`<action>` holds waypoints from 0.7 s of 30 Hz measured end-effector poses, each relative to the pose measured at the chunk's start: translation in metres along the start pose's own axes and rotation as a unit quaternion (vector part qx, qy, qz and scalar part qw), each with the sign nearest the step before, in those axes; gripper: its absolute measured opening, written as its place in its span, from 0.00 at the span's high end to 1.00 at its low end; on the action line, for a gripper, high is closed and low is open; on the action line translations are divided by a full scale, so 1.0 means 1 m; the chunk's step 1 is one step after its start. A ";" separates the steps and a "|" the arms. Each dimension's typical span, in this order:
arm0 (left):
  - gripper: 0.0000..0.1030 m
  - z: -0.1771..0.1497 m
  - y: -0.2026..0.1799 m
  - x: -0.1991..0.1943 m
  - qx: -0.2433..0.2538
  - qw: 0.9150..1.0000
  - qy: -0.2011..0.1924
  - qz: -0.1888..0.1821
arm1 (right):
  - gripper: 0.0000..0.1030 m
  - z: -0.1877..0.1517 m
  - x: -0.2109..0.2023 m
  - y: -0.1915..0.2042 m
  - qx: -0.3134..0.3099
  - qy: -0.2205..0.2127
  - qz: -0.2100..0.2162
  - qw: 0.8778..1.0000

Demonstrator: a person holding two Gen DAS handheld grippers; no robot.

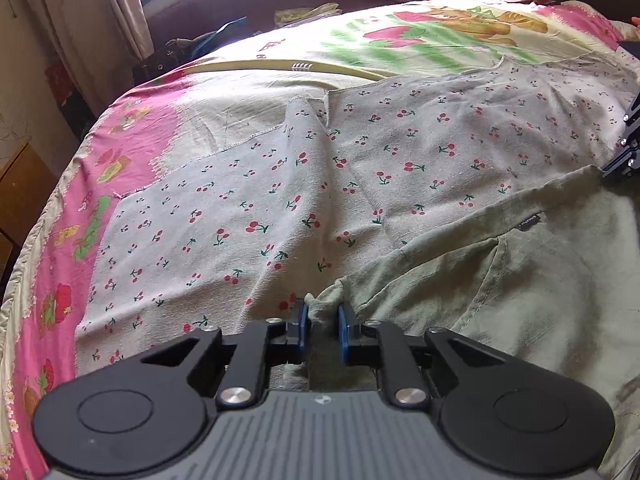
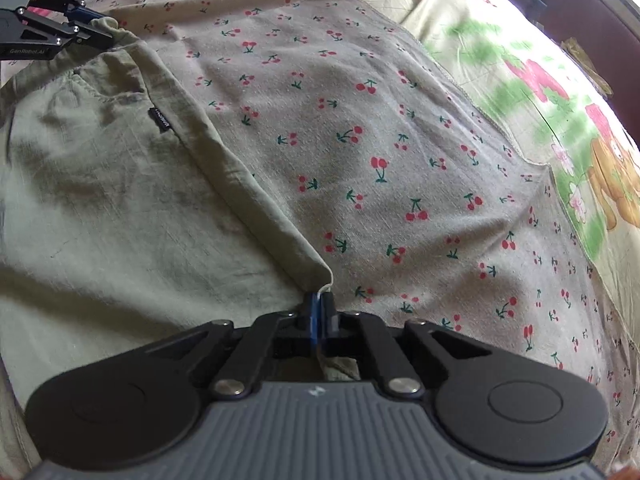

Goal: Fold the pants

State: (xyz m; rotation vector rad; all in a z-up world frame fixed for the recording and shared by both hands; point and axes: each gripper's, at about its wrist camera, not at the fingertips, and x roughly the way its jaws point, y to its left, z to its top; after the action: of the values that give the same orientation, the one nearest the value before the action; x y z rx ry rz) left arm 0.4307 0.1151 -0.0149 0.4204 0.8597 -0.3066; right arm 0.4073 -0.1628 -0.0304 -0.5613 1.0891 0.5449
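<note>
Pale green pants (image 1: 520, 280) lie flat on a cherry-print sheet, with a small black label (image 1: 529, 222) near the waistband. My left gripper (image 1: 323, 312) is shut on a bunched corner of the waistband. In the right wrist view the same pants (image 2: 120, 184) spread to the left, and my right gripper (image 2: 320, 306) is shut on the opposite waistband corner (image 2: 316, 276), where a white thread shows. The left gripper (image 2: 94, 30) also appears at the top left of that view, pinching the far corner. The right gripper's black linkage (image 1: 628, 148) pokes in at the right edge of the left view.
The cherry-print sheet (image 1: 360, 184) covers a bed with a pink and green cartoon bedspread (image 1: 420, 40). A yellow cord (image 1: 280, 66) curves across the bedspread. Curtains (image 1: 100, 8), a window and a wooden cabinet (image 1: 20, 184) stand beyond the bed's left edge.
</note>
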 end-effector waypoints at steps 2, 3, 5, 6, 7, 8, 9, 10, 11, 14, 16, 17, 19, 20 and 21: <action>0.73 0.000 0.002 -0.002 -0.009 1.000 -0.002 -0.001 | 0.98 -0.004 -0.010 0.009 0.001 -0.007 -0.006 1.000; 0.73 0.000 0.002 -0.005 -0.010 1.000 -0.005 0.002 | 0.98 -0.005 -0.016 0.013 0.004 -0.015 -0.009 1.000; 0.74 -0.001 0.000 -0.013 -0.007 1.000 -0.014 0.004 | 0.98 -0.009 -0.034 0.019 0.022 -0.043 -0.019 0.999; 0.74 -0.001 0.001 -0.020 -0.007 1.000 -0.019 0.004 | 0.98 -0.010 -0.044 0.021 0.031 -0.056 -0.019 0.998; 0.74 -0.002 0.003 -0.028 -0.012 1.000 -0.026 0.004 | 0.98 -0.012 -0.058 0.024 0.039 -0.072 -0.020 0.996; 0.74 -0.002 0.006 -0.037 -0.016 0.999 -0.033 0.005 | 0.98 -0.014 -0.072 0.027 0.045 -0.086 -0.020 0.995; 0.74 -0.003 0.010 -0.050 -0.022 0.999 -0.045 0.009 | 0.98 -0.016 -0.085 0.031 0.049 -0.100 -0.017 0.994; 0.74 -0.006 0.013 -0.063 -0.027 0.998 -0.057 0.012 | 0.98 -0.019 -0.100 0.036 0.053 -0.115 -0.014 0.992; 0.74 -0.010 0.016 -0.077 -0.032 0.997 -0.070 0.016 | 0.98 -0.023 -0.121 0.045 0.053 -0.131 -0.013 0.990; 0.74 -0.036 0.018 -0.125 -0.037 0.993 -0.105 0.027 | 0.98 -0.043 -0.166 0.076 0.039 -0.168 -0.013 0.985; 0.74 -0.063 0.013 -0.157 -0.047 0.991 -0.123 0.016 | 0.98 -0.066 -0.189 0.100 0.037 -0.183 -0.011 0.982; 0.74 -0.076 0.009 -0.169 -0.050 0.990 -0.132 0.011 | 0.98 -0.080 -0.196 0.113 0.042 -0.187 -0.007 0.981; 0.74 -0.111 -0.003 -0.195 -0.052 0.988 -0.147 0.003 | 0.98 -0.107 -0.202 0.138 0.055 -0.186 -0.004 0.981; 0.74 -0.127 -0.009 -0.205 -0.054 0.987 -0.151 -0.002 | 0.98 -0.125 -0.202 0.155 0.068 -0.180 -0.002 0.981; 0.74 -0.140 -0.013 -0.211 -0.058 0.986 -0.155 -0.009 | 0.98 -0.138 -0.200 0.169 0.080 -0.170 0.007 0.982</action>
State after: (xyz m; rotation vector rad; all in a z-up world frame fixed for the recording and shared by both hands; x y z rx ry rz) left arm 0.2019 0.1892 0.0658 0.2482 0.5741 -0.3265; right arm 0.1324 -0.1564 0.0786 -0.3048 0.8031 0.5371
